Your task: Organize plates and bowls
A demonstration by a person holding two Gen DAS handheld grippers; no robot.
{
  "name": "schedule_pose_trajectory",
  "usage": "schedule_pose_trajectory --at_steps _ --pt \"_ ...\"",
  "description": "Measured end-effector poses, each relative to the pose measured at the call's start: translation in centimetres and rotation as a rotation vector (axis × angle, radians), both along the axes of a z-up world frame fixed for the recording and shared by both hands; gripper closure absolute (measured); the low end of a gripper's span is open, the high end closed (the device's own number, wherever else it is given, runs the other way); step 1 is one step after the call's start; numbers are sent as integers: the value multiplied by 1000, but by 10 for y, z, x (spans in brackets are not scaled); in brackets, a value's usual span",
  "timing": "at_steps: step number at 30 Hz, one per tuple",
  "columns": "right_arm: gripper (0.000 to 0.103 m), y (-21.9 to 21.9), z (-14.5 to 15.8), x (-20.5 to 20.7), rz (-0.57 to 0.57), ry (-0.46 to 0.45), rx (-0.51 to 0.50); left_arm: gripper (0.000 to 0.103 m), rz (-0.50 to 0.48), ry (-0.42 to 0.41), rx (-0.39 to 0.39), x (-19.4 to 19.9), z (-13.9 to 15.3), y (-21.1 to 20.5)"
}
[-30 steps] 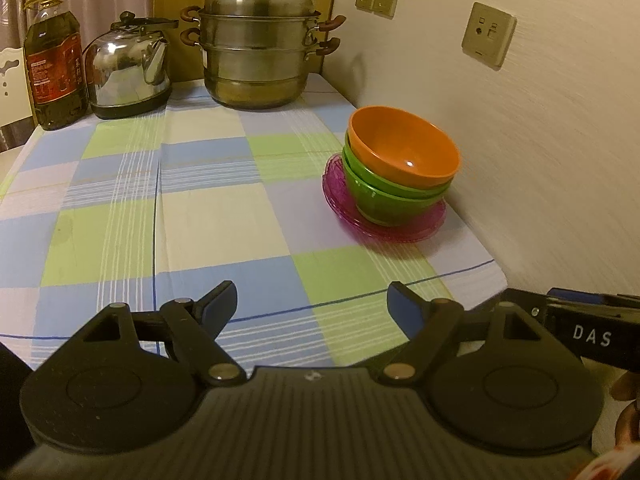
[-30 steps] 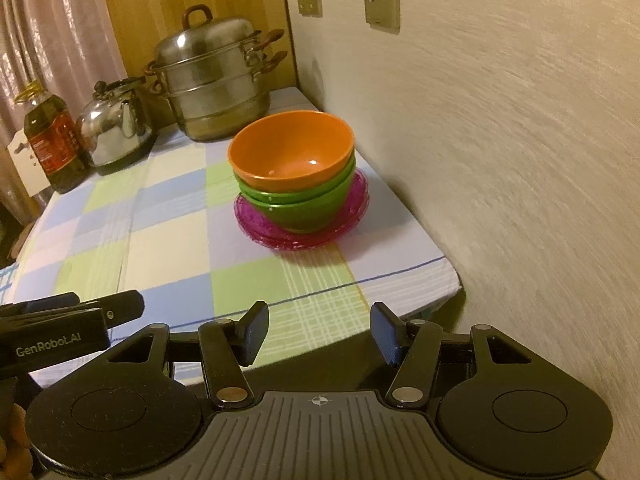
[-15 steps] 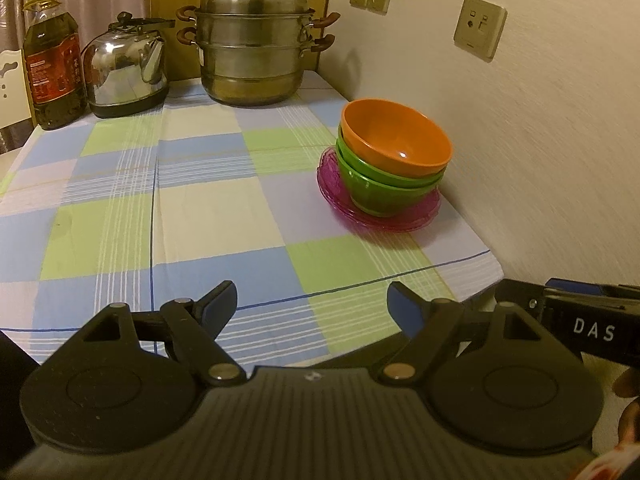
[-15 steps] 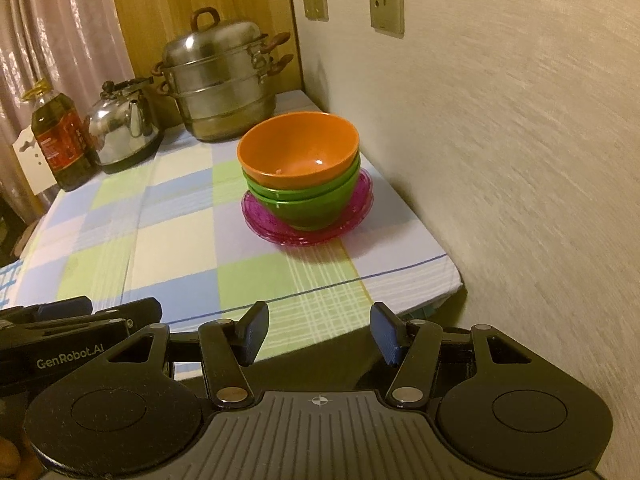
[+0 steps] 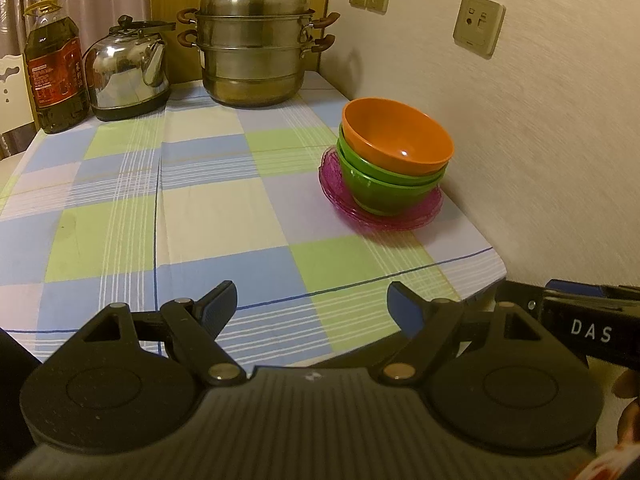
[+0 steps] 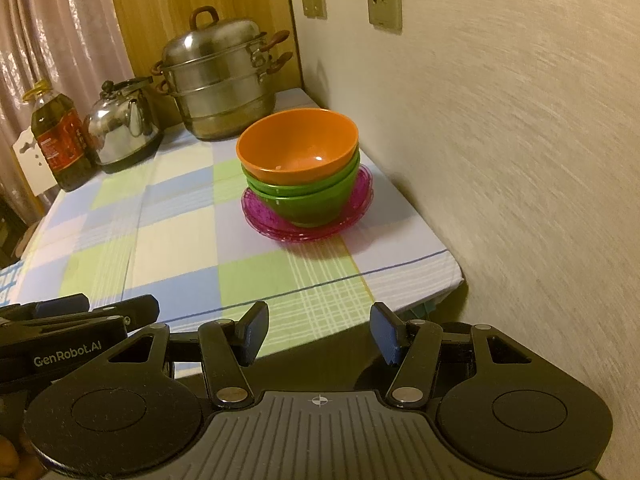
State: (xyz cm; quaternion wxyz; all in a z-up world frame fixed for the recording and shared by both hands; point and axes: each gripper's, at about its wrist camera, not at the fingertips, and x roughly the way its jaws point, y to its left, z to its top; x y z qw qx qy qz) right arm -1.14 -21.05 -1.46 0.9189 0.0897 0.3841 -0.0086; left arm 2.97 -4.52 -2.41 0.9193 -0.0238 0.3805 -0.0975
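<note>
I see the orange bowl (image 5: 398, 136) nested in two green bowls (image 5: 384, 188) on stacked magenta plates (image 5: 380, 216), near the wall-side edge of the checked tablecloth (image 5: 200, 216). Left of that stack the cloth lies open back to the steamer pot (image 5: 252, 48), kettle (image 5: 126, 68) and oil bottle (image 5: 56, 68). My left gripper (image 5: 312, 304) and right gripper (image 6: 318, 330) both stand wide and hold nothing, at the near edge.

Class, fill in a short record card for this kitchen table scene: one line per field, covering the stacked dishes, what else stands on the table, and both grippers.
Stack top: orange bowl
Stack middle: green bowls, nested
Stack base: pink plates
Stack location: table's wall side
Back of table: steamer pot, kettle, oil bottle
Table cover: checked cloth
Left gripper: open, empty
Right gripper: open, empty
</note>
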Motion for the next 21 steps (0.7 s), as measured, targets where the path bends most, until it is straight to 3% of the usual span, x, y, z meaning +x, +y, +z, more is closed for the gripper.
schedule_pose_trajectory --at_steps 21 --pt "47 -4 -3 3 -4 4 5 22 -6 0 2 0 -1 0"
